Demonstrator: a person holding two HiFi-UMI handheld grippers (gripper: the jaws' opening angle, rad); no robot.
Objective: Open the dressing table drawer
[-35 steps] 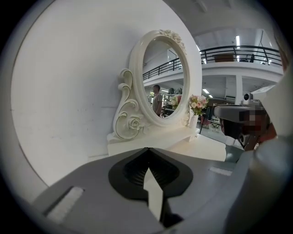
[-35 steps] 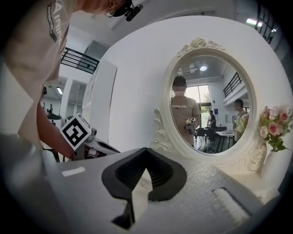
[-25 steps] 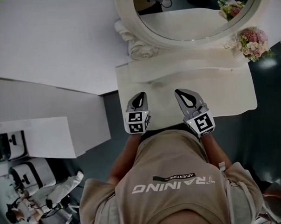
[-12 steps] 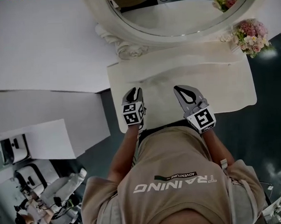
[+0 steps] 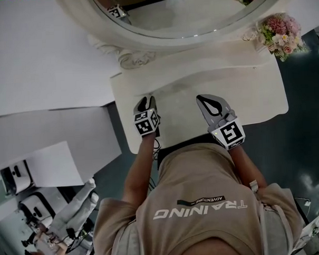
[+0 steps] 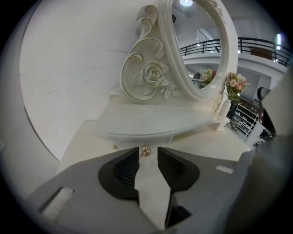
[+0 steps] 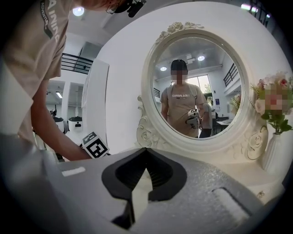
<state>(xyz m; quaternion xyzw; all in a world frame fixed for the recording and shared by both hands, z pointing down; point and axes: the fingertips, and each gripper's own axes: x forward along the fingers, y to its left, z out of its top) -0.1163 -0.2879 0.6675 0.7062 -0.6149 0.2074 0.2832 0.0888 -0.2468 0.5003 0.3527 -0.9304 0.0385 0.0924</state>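
Note:
The cream dressing table (image 5: pixel 248 94) carries an oval mirror (image 5: pixel 186 17) and a raised shelf (image 6: pixel 151 121). Under that shelf's front edge sits a small round drawer knob (image 6: pixel 145 151), with a second knob (image 6: pixel 114 146) to its left. My left gripper (image 6: pixel 148 157) points down at the first knob, which is just beyond the fingertips. Its jaws are opening and nothing is between them. From the head it shows over the table's left part (image 5: pixel 145 103). My right gripper (image 5: pixel 204 99) hovers over the table's middle, jaws shut and empty (image 7: pixel 145 150).
A vase of pink flowers (image 5: pixel 279 32) stands at the table's back right (image 7: pixel 274 114). White wall panels (image 5: pixel 46 66) border the table on the left. The person's torso (image 5: pixel 199 202) is against the table's front edge. The mirror reflects the person.
The left gripper has sunk toward the table's left part and tipped more steeply down. The right gripper has shifted slightly. The mirror has slid upward in the head view.

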